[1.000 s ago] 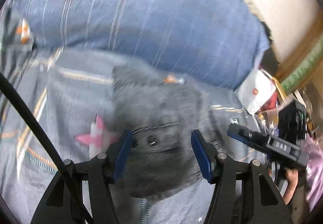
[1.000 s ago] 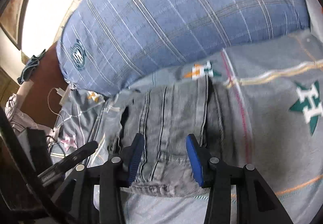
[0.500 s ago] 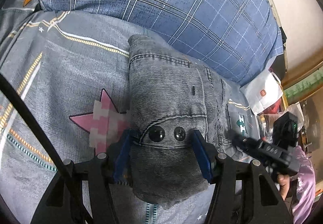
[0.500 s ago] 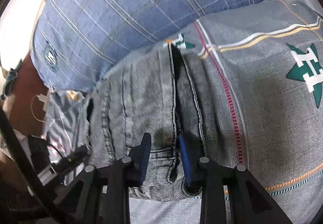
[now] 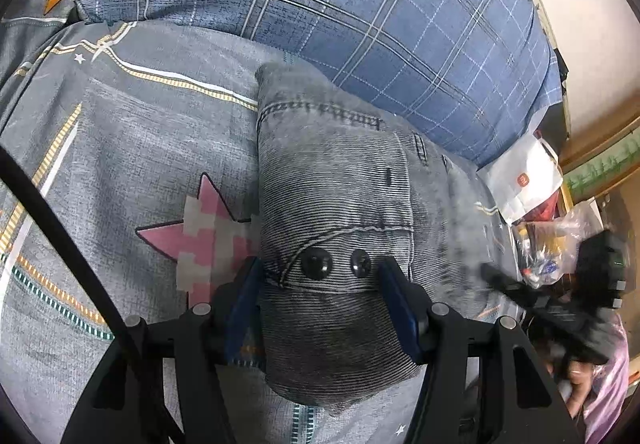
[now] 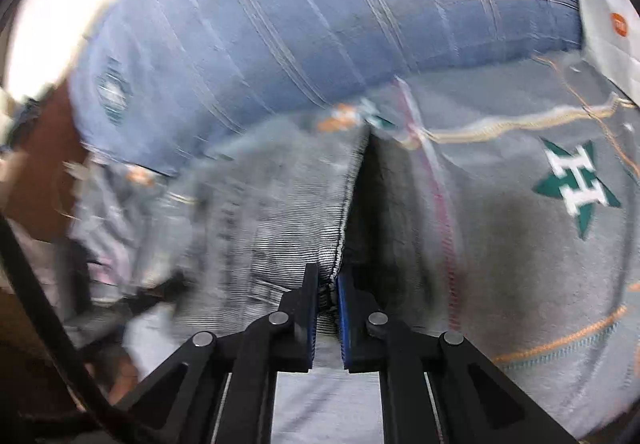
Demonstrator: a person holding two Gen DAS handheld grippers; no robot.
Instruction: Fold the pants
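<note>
The grey denim pants (image 5: 336,204) lie bunched on the patterned grey bed sheet (image 5: 120,148). The left gripper (image 5: 320,296) is spread wide, straddling the buttoned waistband. The right gripper (image 6: 328,296) is clamped on the far hem, apparently for lifting.

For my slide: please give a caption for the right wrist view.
Right tongs shut on the grey jeans edge over the bedsheet.
</note>
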